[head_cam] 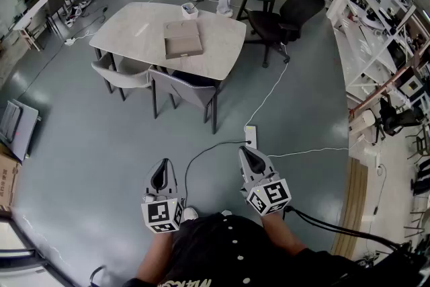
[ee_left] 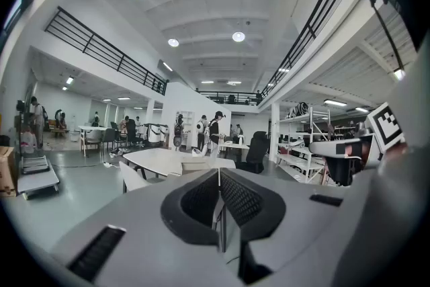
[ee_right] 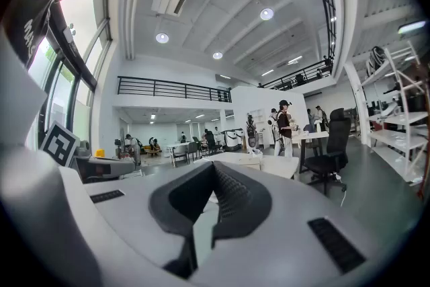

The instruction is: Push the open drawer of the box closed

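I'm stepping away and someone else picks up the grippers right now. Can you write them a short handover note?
Left gripper: fingers together, nothing held.
Right gripper: fingers together, nothing held.
Both are held out in front of the person, over the floor, well short of the table.
The box lies flat on the table; from this distance its drawer cannot be made out.
Done: nothing, neither gripper is near the box.
Left: walk to the table, find the open drawer and push it closed.
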The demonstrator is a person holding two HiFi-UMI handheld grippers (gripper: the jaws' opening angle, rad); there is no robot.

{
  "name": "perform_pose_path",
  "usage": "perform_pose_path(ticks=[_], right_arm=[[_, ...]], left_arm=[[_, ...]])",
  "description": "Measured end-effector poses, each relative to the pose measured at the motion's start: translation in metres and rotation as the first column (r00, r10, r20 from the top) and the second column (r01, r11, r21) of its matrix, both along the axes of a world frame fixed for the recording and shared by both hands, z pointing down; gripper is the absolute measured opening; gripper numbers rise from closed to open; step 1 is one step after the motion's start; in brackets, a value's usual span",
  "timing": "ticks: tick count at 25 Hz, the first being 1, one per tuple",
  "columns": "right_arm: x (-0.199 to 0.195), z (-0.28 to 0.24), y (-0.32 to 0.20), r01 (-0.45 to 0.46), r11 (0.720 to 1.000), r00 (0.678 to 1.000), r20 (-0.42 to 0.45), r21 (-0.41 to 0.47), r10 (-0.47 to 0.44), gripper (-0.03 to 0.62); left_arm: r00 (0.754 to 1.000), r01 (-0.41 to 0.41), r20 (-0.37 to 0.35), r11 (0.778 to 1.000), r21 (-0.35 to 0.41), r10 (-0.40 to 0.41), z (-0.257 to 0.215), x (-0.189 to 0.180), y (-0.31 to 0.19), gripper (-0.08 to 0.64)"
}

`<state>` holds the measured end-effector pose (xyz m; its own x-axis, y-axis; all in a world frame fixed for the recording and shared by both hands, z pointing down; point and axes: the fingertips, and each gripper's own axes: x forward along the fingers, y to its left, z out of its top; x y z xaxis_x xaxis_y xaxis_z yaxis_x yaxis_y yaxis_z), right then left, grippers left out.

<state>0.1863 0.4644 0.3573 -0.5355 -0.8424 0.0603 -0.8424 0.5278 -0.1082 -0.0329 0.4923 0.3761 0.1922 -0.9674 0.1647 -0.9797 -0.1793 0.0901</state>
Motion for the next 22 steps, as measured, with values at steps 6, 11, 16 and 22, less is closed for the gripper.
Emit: perform_pose_path(ticks=[6, 11, 16, 22], right_arm=[[-0.003, 0.004, -0.001, 0.001, 1.0, 1.0, -0.005, 0.002, -0.001, -0.003], [-0.01, 0.004, -0.006, 0.003, 1.0, 1.0, -0.008, 0.001, -0.003, -0.003], [-0.017, -0.002, -0.009, -0.012, 1.0, 1.0, 0.009, 0.013, 0.012, -0.003], [-0.031, 0.005, -0.016, -0.043, 0.999, 0.999, 0.007, 0.0, 0.043, -0.003]], left_arm=[[1.0, -0.004, -0.003, 1.0, -0.002, 0.004, 0.005, -0.001, -0.001, 0.017], [1.0, -0.007, -0.004, 1.0, -0.002, 0.007, 0.005, -0.007, -0.007, 0.017], [1.0, -0.009, -0.006, 1.0, 0.002, 0.009, -0.001, -0.015, -0.01, 0.017], [0.999, -0.048, 0.012, 0.999, 0.003, 0.048, 0.003, -0.028, -0.018, 0.017]])
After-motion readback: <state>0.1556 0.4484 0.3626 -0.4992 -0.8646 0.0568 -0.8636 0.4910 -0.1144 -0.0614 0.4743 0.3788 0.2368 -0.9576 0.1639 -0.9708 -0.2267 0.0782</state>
